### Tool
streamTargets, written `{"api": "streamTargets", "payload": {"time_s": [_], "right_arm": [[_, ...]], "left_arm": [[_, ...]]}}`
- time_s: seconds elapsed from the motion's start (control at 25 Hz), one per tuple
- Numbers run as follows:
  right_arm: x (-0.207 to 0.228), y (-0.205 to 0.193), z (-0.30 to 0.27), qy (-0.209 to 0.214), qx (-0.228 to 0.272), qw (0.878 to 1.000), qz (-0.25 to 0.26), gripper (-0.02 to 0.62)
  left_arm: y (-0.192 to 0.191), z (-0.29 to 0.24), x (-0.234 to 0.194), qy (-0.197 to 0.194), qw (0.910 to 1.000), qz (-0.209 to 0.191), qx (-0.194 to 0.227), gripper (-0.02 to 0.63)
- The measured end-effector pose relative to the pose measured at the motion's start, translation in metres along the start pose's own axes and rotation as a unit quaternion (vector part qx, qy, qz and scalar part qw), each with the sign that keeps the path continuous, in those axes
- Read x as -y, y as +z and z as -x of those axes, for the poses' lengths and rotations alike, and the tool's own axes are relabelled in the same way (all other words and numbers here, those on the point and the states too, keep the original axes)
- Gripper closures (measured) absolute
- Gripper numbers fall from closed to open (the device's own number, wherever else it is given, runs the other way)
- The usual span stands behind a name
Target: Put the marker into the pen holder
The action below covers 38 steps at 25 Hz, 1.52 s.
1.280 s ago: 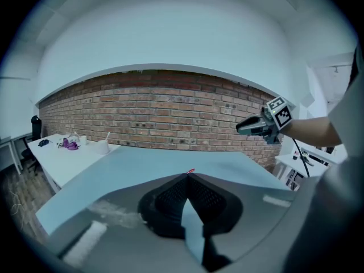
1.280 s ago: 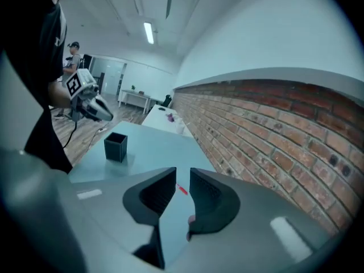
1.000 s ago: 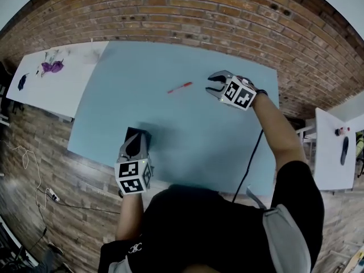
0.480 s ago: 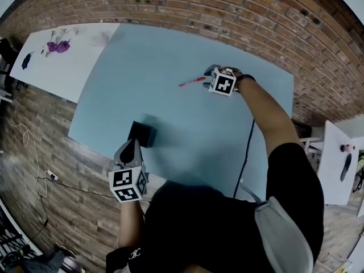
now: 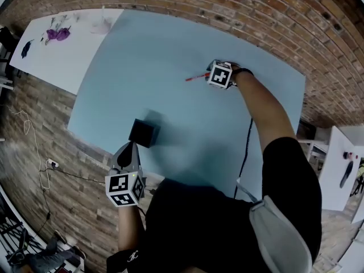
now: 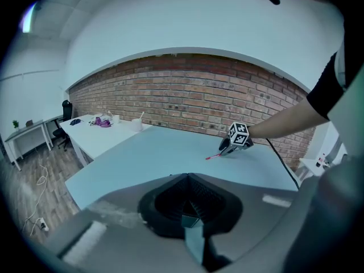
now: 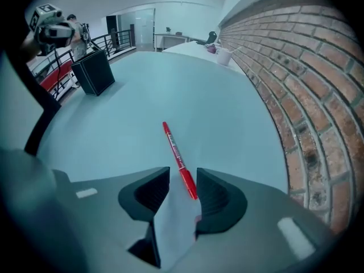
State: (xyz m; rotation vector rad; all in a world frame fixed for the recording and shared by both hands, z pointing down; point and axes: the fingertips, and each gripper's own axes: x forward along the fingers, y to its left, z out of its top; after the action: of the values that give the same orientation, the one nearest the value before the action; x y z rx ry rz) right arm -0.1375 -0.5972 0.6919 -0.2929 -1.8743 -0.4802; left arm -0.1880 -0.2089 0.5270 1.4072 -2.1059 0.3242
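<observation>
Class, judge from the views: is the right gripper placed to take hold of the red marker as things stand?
Probably yes. The marker has its near end between the closing jaws of the right gripper, not yet pinched, and nothing on the table blocks it.

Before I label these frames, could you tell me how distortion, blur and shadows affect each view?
Head view: heavy fisheye bows the table edges and the brick wall; the pen holder casts a soft shadow. Left gripper view: dark corners, blurred foreground, wall arched. Right gripper view: the marker is sharp, bricks curve at right, no glare.
</observation>
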Motion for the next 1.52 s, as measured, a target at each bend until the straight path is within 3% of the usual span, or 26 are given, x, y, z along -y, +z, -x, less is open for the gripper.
{"api": "streamTargets", "payload": {"time_s": [0.16,0.28,0.44,0.52,0.68,0.76,0.88,0.96,1.28,1.52], "right_arm": [[-0.015,0.007,-0.016,0.056,0.024,0.998,-0.033,0.457],[-0.013,0.008,-0.02,0.062,0.028,0.997,-0.046,0.466],[0.002,-0.028,-0.016,0.033,-0.069,0.995,-0.061,0.499],[-0.001,-0.028,-0.017,0.04,-0.078,0.994,-0.063,0.515],[-0.011,-0.005,-0.022,0.046,-0.024,0.996,-0.066,0.532],[-0.012,0.001,-0.019,0.039,0.009,0.994,-0.103,0.534],[0.01,-0.009,0.003,-0.003,0.048,0.973,-0.224,0.534],[0.012,-0.005,0.024,-0.017,0.09,0.96,-0.266,0.534],[-0.004,-0.005,0.126,-0.12,0.177,0.951,-0.223,0.534],[-0.052,0.022,0.206,-0.188,0.25,0.934,-0.175,0.534]], "left_arm": [[-0.005,-0.001,-0.013,0.009,0.9999,0.005,-0.003,0.601],[-0.007,-0.002,-0.024,0.018,0.9997,0.016,-0.003,0.601],[-0.007,-0.005,-0.029,0.019,0.9996,0.021,-0.004,0.601],[-0.009,-0.007,-0.028,0.016,0.9996,0.023,-0.003,0.601],[-0.008,-0.008,-0.024,0.009,0.9996,0.025,0.0,0.601],[-0.005,-0.007,-0.021,0.004,0.9997,0.025,0.002,0.601],[-0.001,-0.008,-0.019,-0.007,0.9996,0.024,0.015,0.601],[0.002,-0.007,-0.018,-0.013,0.9993,0.025,0.023,0.601],[0.027,-0.008,0.004,-0.052,0.9969,-0.001,0.059,0.601],[0.04,0.005,0.016,-0.072,0.9937,-0.021,0.083,0.601]]}}
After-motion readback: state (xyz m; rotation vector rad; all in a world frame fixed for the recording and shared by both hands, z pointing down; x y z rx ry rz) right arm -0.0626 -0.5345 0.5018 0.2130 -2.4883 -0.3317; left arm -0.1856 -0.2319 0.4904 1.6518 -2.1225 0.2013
